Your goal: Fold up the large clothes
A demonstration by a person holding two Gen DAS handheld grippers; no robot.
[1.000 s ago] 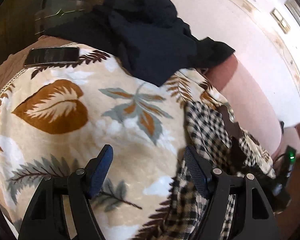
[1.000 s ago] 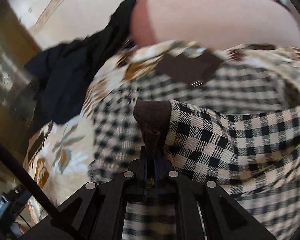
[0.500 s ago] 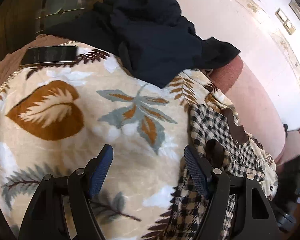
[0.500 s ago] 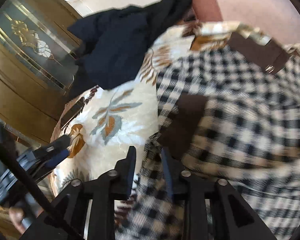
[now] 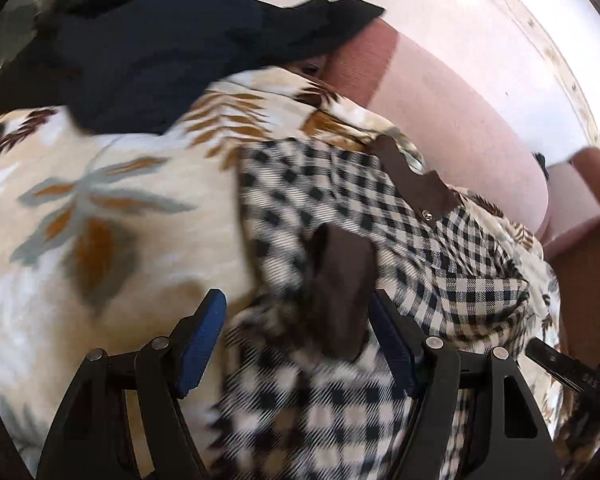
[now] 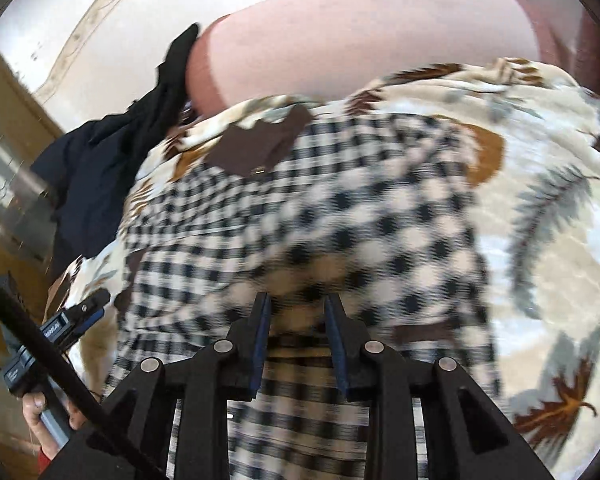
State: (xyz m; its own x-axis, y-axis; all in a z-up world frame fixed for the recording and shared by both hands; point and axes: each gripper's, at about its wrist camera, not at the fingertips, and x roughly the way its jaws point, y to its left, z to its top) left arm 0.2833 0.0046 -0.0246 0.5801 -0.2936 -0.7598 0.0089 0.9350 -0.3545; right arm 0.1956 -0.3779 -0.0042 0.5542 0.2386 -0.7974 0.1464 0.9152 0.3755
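Observation:
A black-and-cream checked garment (image 5: 340,184) with brown trim lies spread on a leaf-patterned blanket (image 5: 100,200). My left gripper (image 5: 296,300) is open, and the garment's brown cuff (image 5: 340,280) rests between its blue pads without being pinched. In the right wrist view the checked garment (image 6: 340,200) fills the middle. My right gripper (image 6: 297,298) hangs just above it, jaws partly apart and nothing clamped. A brown flap (image 6: 260,148) with a metal snap sits at the garment's far edge. The left gripper (image 6: 76,316) shows at the lower left, held by a hand (image 6: 40,404).
A dark navy garment (image 5: 160,48) lies heaped at the blanket's far left, also visible as the navy garment (image 6: 84,168). A pink padded back (image 5: 460,120) runs behind the blanket. A wooden cabinet with glass (image 6: 4,128) stands to the left.
My right gripper let go of the brown cuff, opened and moved over the checked cloth. My left gripper swung from the bare blanket onto the garment, so the cuff now lies between its pads.

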